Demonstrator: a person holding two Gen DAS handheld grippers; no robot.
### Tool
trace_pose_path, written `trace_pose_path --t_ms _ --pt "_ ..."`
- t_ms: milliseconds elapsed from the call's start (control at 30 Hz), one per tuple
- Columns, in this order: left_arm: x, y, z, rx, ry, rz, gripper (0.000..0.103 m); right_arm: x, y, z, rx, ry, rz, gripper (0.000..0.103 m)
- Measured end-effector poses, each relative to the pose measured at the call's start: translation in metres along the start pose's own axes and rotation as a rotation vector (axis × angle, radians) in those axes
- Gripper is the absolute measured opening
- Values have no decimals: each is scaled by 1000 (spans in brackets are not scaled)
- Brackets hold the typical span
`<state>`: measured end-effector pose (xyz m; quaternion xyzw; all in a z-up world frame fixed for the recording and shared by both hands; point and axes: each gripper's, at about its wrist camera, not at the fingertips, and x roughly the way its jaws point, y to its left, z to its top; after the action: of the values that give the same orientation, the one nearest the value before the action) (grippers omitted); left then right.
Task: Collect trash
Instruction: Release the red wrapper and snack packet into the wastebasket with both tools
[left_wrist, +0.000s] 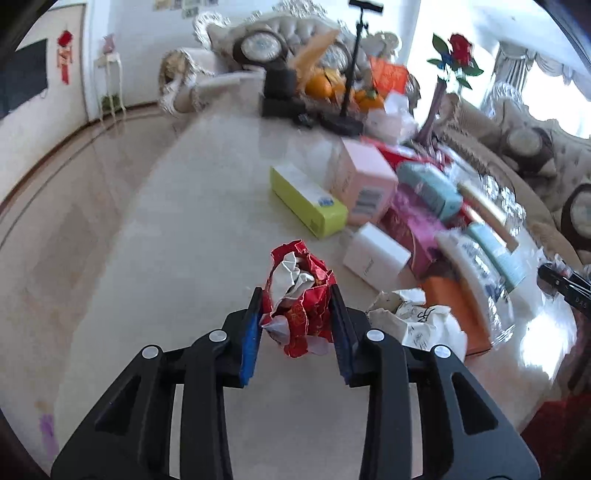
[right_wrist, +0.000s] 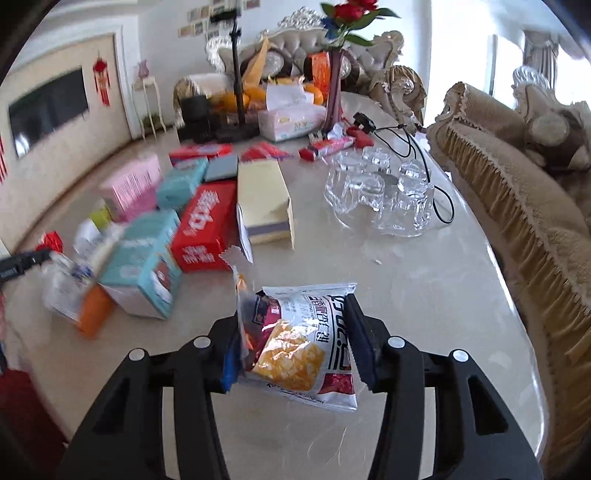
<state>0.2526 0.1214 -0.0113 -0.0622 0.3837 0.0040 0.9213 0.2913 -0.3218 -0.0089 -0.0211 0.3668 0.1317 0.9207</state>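
Note:
My left gripper (left_wrist: 296, 295) is shut on a crumpled red and white paper wrapper (left_wrist: 301, 295) and holds it above the marble table (left_wrist: 192, 240). A crumpled white paper (left_wrist: 413, 317) lies just right of it on the table. My right gripper (right_wrist: 291, 306) is shut on an opened white snack bag with yellow print (right_wrist: 303, 339), held above the table (right_wrist: 424, 295). The red wrapper also shows at the far left of the right wrist view (right_wrist: 50, 240).
Several boxes lie in a cluster: yellow-green (left_wrist: 306, 201), pink (left_wrist: 365, 181), white (left_wrist: 375, 254), red (right_wrist: 207, 225), teal (right_wrist: 144, 258), cream (right_wrist: 264, 199). Clear glasses (right_wrist: 384, 192), a tissue pack (right_wrist: 291, 118), a vase with roses (right_wrist: 336, 81), oranges and a black stand sit farther back. Sofas surround the table.

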Motion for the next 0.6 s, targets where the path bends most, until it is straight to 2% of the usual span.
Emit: trace_pose_path --t_ms 200,333,500,600 --pt "-56 4 -13 0 -72 -17 34 -46 10 -13 23 -59 96 47" --pt "-98 -17 -57 69 -75 -70 34 -85 35 -49 -13 -64 177 47" --pt "-125 -52 -130 117 26 -192 34 -120 77 -109 -55 -2 287 47" --pt "-114 -77 -184 177 150 -209 34 -112 107 -152 -87 124 348 47"
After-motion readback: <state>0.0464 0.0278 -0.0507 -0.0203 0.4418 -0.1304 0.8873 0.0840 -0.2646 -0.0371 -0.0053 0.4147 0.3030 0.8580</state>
